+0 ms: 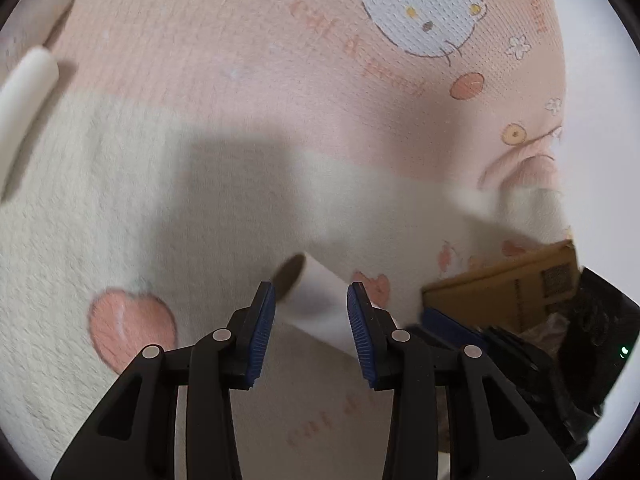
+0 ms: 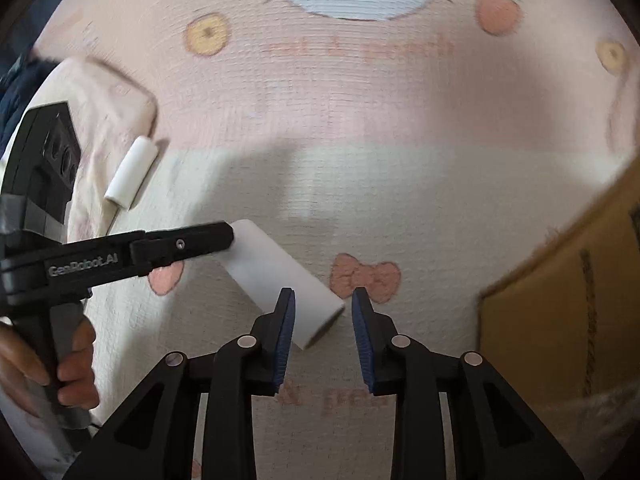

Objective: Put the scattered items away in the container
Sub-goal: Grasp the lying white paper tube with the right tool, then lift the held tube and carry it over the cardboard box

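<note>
A white tube roll (image 2: 280, 280) lies on the pink and cream cat-print blanket (image 2: 360, 120). My left gripper (image 1: 311, 320) is open with the roll (image 1: 320, 304) between its blue pads, its far end dark and hollow. In the right wrist view the left gripper's fingers (image 2: 188, 245) reach the roll's far end. My right gripper (image 2: 323, 332) is open, its left pad over the roll's near end. A second white roll (image 2: 130, 178) lies further left, also in the left wrist view (image 1: 24, 96). The cardboard box (image 2: 560, 300) stands at the right.
The box also shows at the right of the left wrist view (image 1: 508, 292), with the right gripper's black body (image 1: 520, 356) in front of it. A folded pink cloth (image 2: 108, 100) lies at the back left. A hand (image 2: 72, 376) holds the left gripper's handle.
</note>
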Demonstrator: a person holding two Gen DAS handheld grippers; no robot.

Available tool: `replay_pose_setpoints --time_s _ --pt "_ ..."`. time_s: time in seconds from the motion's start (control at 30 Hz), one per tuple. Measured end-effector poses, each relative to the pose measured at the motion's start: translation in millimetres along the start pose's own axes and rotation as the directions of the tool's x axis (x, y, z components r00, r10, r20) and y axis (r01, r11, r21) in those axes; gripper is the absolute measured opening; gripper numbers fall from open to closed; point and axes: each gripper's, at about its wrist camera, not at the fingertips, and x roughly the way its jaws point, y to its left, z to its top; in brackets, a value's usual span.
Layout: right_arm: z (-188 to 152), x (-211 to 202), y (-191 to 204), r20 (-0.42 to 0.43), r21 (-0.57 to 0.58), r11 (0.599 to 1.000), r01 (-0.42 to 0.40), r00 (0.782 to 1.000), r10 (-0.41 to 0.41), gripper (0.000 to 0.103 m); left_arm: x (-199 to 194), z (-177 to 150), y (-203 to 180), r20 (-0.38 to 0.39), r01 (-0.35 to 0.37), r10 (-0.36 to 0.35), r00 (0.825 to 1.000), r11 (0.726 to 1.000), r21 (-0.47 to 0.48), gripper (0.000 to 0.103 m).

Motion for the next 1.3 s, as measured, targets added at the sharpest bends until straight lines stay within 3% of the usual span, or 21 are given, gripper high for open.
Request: replay_pose_setpoints --time_s 0.17,0.33,0.53,0.73,0.83,1.0,1.17,1.3 --pt "7.9 13.0 -0.6 -0.027 0.015 0.998 -0.062 0.998 0.062 0.028 6.3 -4.6 -1.6 -0.025 -0.029 0.029 0.999 0.999 0.014 0.041" --pt "9.3 23.3 0.0 -0.052 -0.005 0.997 -0.082 0.995 0.082 0.031 14.3 -3.9 3.4 -0.043 0.033 -0.035 0.998 0.999 -0.043 0.043" --pt "9.4 29.5 -6.0 -0.109 0.048 0.987 -0.153 0.981 0.158 0.032 26.9 3.9 7.0 -0.048 0.051 -0.054 0.997 0.997 -0.063 0.046" --pt "6.8 32.9 4.1 -0.121 0.027 0.988 -0.149 0.981 0.151 0.034 32.9 5.2 7.7 -0.031 0.054 -0.057 0.998 0.994 -0.093 0.048" --pt "7.2 36.3 4.1 -0.129 0.039 0.988 -0.148 0.98 0.152 0.038 35.8 2.9 12.0 -0.033 0.083 -0.088 0.996 0.987 -0.14 0.048" --pt "5.7 41.3 1.7 -0.137 0.078 0.984 -0.162 0.976 0.172 0.041 46.2 -5.3 25.3 -0.046 0.168 -0.185 0.982 0.952 -0.257 0.047" --pt "0.2 46.1 -0.8 -0.122 0.193 0.962 -0.196 0.968 0.221 0.041 44.3 -7.2 18.7 -0.037 0.138 -0.15 0.988 0.965 -0.223 0.046" --pt "-3.4 41.1 2.7 -0.118 0.198 0.961 -0.195 0.968 0.221 0.04 39.7 -8.3 9.7 -0.039 0.118 -0.128 0.991 0.975 -0.189 0.046"
